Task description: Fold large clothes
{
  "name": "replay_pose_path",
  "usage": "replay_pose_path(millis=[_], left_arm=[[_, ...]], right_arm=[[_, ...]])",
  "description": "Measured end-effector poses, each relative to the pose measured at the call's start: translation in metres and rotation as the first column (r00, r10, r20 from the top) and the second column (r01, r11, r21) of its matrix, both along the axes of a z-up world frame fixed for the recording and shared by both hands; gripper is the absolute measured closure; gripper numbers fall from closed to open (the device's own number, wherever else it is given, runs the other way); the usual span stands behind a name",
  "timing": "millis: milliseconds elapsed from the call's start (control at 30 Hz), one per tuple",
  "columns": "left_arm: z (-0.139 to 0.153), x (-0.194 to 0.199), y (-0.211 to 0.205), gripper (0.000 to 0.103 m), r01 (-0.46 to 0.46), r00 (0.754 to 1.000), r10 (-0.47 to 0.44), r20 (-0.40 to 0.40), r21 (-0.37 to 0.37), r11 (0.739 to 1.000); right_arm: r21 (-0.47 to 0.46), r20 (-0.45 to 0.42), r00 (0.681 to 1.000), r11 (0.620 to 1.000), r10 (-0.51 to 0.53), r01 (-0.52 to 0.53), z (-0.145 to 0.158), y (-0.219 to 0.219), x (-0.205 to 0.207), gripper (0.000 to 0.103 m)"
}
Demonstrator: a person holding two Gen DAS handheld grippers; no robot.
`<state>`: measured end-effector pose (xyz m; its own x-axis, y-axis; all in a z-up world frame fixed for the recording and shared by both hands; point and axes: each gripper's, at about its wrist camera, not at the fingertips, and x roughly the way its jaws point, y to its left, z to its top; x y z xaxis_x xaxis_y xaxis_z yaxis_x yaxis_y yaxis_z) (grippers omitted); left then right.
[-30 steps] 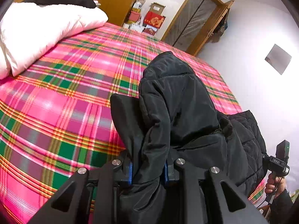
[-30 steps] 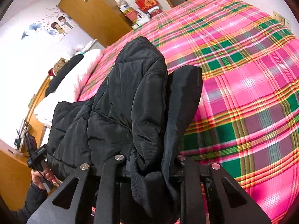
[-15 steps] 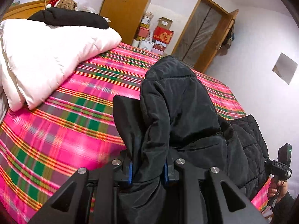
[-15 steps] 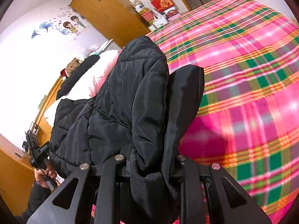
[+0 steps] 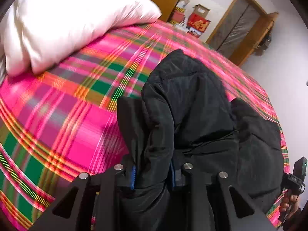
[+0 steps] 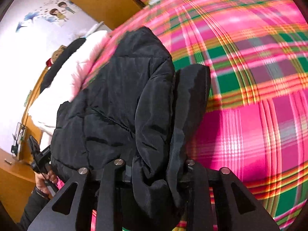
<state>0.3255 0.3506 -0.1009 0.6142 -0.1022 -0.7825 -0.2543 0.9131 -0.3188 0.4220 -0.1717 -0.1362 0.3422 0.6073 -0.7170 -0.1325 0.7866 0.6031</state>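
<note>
Counts first: one black padded jacket (image 5: 188, 104), two grippers, one bed under a pink, green and orange plaid sheet (image 5: 63, 119), one white duvet (image 5: 67, 19) bunched at the head of the bed with a dark garment (image 6: 57, 71) along it, one wooden door (image 5: 238, 21), several cardboard boxes (image 5: 198, 19) against the far wall; the left gripper (image 5: 153, 175) has a thick fold of the jacket between its fingers, and the right gripper (image 6: 156, 171) has another fold, both pairs of jaws having just been opening, though the fabric sits packed between them and looks gripped; against the earlier frames, the plaid now fills more of each view and is smeared with motion blur, and the duvet looms larger in the left view; the jacket is quilted, faintly glossy and crumpled, bunched up and slung between the two grippers above the sheet; a hand (image 5: 290, 204) on the right gripper's handle shows at the edge of the left view.
</note>
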Motion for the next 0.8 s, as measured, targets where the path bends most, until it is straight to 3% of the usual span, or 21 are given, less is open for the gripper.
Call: replay_pose_path(millis=[200,267,400,600,700,800], left_arm=[[-0.007,-0.003,0.000,0.061,-0.027,1.000,0.027,-0.012,0.002,1.000],[-0.002,-0.004,0.002,0.055,-0.043,0.999,0.043,-0.025,0.005,0.999],[0.014,-0.015,0.013,0.055,-0.091,0.995,0.090,-0.040,-0.024,0.996],[0.048,-0.046,0.025,0.057,-0.146,0.987,0.148,0.070,-0.035,0.989],[0.059,-0.057,0.014,0.057,-0.107,0.987,0.110,0.120,-0.035,0.994],[0.050,-0.052,-0.004,0.057,-0.050,0.995,0.049,0.091,0.013,0.999]], right_arm=[[-0.005,-0.044,0.999,1.000,-0.028,0.028,-0.006,-0.006,-0.001,0.050],[-0.021,-0.035,0.999,0.999,-0.037,0.037,0.002,-0.010,-0.005,0.049],[-0.057,0.005,0.999,0.997,-0.042,0.043,0.025,-0.017,-0.018,0.047],[-0.110,0.157,0.984,0.989,-0.078,0.096,0.075,-0.024,-0.045,0.047],[-0.097,0.201,0.978,0.992,-0.056,0.077,0.087,-0.018,-0.059,0.047],[-0.172,0.177,0.984,0.985,0.015,0.016,0.077,0.001,-0.064,0.047]])
